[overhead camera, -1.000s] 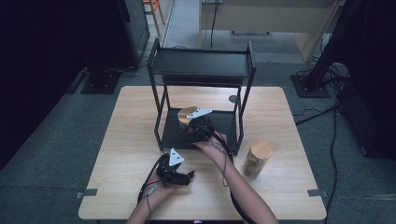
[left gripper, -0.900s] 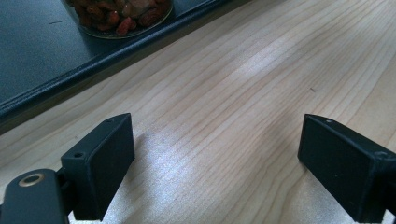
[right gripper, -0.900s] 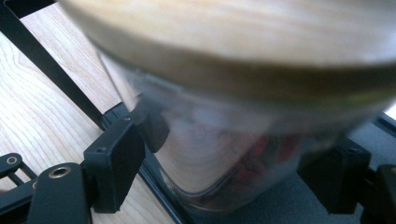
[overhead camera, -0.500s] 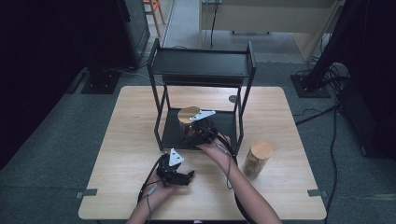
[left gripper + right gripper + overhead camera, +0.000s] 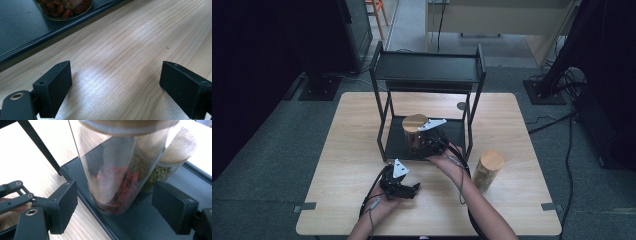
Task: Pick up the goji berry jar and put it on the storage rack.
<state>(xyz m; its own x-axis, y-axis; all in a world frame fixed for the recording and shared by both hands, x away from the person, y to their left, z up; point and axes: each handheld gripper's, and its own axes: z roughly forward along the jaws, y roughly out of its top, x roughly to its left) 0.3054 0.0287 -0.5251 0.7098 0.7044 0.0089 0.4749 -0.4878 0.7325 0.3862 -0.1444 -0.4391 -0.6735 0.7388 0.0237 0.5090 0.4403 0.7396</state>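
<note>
At the centre of the high view, the right gripper is hovering at a glass jar of red dried berries standing on the lower shelf of the black rack, its jaws spread wide on either side of the jar without touching it. Behind the jar in the right gripper view, a second jar of green beans is standing. Lower left of centre, the left gripper is resting low over the wooden table, jaws wide apart and holding nothing.

Dim, dark-edged overhead picture; the pale table is brightest. Close up, glare sheens the wood at six o'clock, and the glass jar looks blurred, perhaps by motion.
</note>
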